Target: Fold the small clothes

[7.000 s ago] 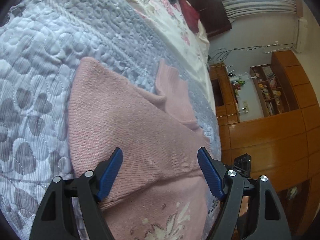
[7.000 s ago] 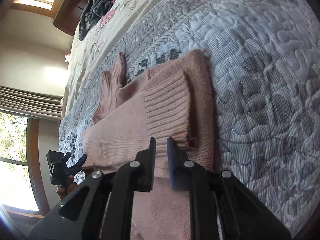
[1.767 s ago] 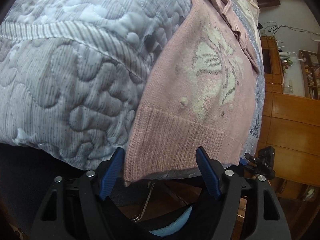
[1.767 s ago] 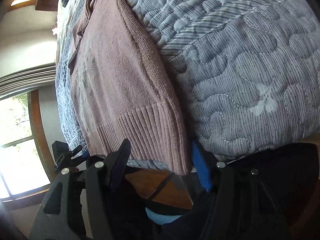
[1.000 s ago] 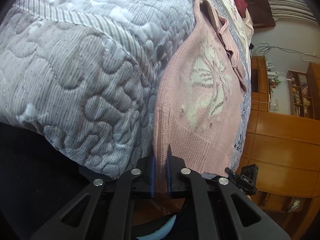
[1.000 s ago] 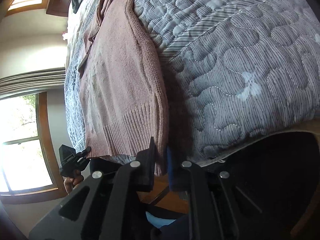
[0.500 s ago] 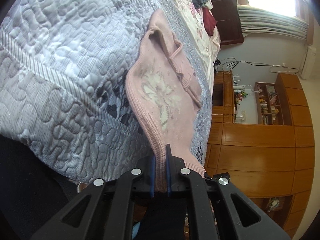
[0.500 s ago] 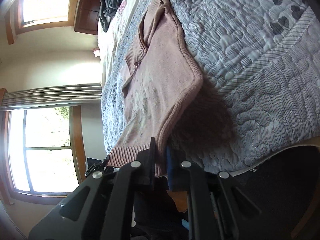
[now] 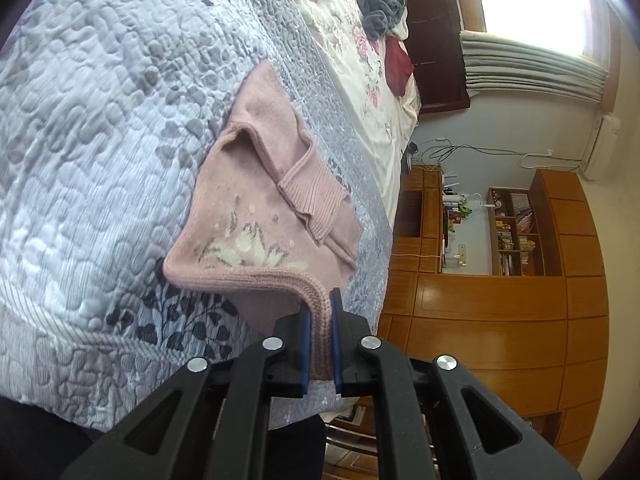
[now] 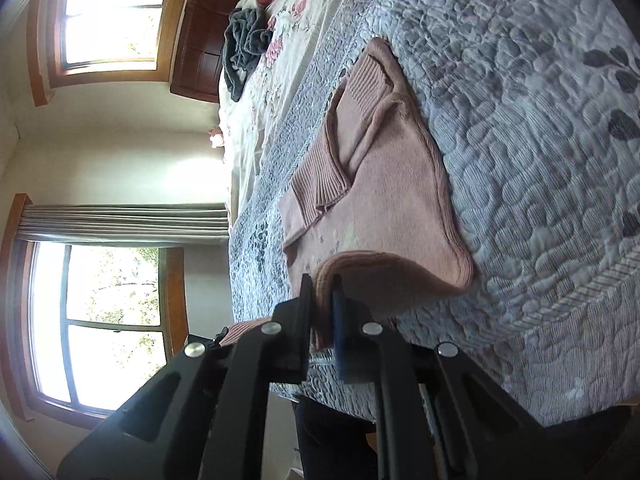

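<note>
Pinching a corner of ribbed hem each, the left claw and the right claw hold the bottom edge of a small pink sweater lifted above a grey quilted bedspread. Both pairs of jaws are pressed together on the knit, with the fabric squeezed between their blue pads.

From the grip, the lifted hem curls over toward the sweater's body, which lies flat on the bed. The pale flower motif on its front shows just past the raised edge in the left wrist view. Farther on, both sleeves are already folded in across the chest — their ribbed cuffs lie overlapping below the neckline, which points toward the head of the bed.

Judging from this, the fold in hand is the last one, bottom half over top half. The next move looks to be carrying both corners forward together and level, so the hem lands square near the shoulders and covers the sleeves; only then should the claws let go. If one side runs ahead, the fold would likely come out skewed.

Beyond the bedspread lies a floral sheet with a grey garment and a dark red one heaped on it — perhaps next in line. Wooden cabinets and shelves fill the wall beside the bed, and windows light the room.
</note>
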